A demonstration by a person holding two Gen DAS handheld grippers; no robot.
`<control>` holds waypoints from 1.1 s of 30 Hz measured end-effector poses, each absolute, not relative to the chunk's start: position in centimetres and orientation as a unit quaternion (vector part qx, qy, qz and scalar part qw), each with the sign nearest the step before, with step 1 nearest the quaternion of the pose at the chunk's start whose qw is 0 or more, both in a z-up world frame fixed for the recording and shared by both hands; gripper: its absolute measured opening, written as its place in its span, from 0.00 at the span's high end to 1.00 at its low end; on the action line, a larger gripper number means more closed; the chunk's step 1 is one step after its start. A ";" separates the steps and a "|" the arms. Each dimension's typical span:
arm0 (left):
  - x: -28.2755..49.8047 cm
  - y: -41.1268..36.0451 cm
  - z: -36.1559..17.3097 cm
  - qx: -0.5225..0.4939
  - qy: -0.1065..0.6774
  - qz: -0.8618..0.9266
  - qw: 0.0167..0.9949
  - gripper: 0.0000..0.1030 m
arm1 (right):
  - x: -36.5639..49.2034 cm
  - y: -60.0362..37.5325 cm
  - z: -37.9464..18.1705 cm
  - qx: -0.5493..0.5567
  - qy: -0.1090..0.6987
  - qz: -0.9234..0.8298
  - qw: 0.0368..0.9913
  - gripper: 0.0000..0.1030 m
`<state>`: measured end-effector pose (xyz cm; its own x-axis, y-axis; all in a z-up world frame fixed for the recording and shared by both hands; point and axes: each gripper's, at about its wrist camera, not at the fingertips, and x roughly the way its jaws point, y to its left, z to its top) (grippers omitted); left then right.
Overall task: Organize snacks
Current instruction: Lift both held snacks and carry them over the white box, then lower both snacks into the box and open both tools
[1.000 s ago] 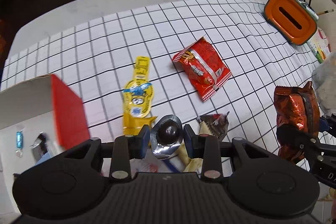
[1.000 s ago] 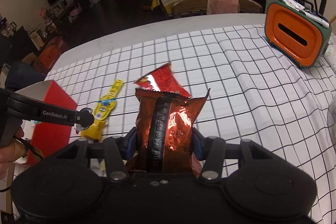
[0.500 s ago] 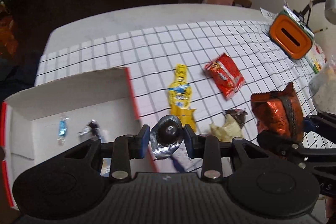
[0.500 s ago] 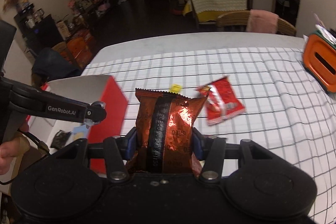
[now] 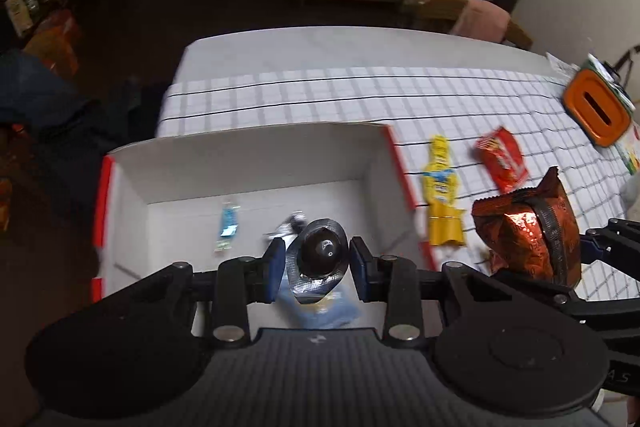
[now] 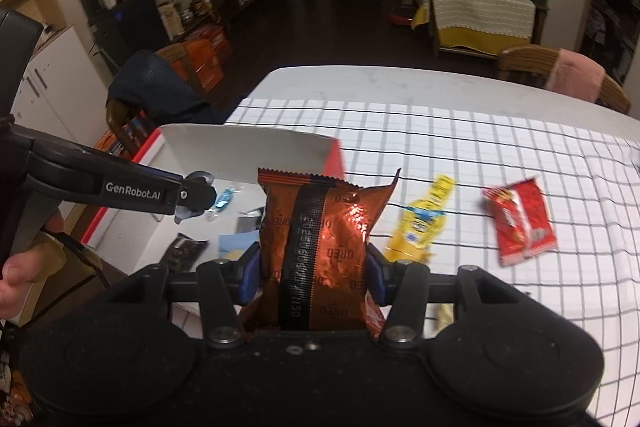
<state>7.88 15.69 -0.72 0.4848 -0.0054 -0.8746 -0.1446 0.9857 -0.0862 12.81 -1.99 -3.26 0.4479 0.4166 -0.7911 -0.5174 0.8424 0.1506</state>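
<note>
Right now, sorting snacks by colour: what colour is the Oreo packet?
Metallic orange Oreo packet, black seam; right wrist view.

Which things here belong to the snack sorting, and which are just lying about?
Job: white box; foil-cupped chocolate in left claw; Oreo pack in right claw; yellow packet; red packet.
Lying about: orange holder; chair.
</note>
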 end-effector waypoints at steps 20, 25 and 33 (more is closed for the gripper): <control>9.7 22.6 -6.5 -0.058 0.562 0.081 0.821 0.67 | 16.8 8.9 -9.7 -0.129 0.485 0.302 0.810 0.51; 11.1 23.0 -7.8 -0.062 0.590 0.085 0.801 0.67 | 17.8 10.2 -11.3 -0.138 0.500 0.314 0.796 0.51; 12.3 23.2 -9.7 -0.065 0.627 0.090 0.771 0.66 | 17.9 11.0 -12.9 -0.150 0.528 0.320 0.773 0.51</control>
<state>12.35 23.19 -9.69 0.1969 0.0574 -0.9787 -0.2210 0.9752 0.0127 17.86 11.00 -12.94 0.2387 0.3353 -0.9114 -0.6521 0.7508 0.1054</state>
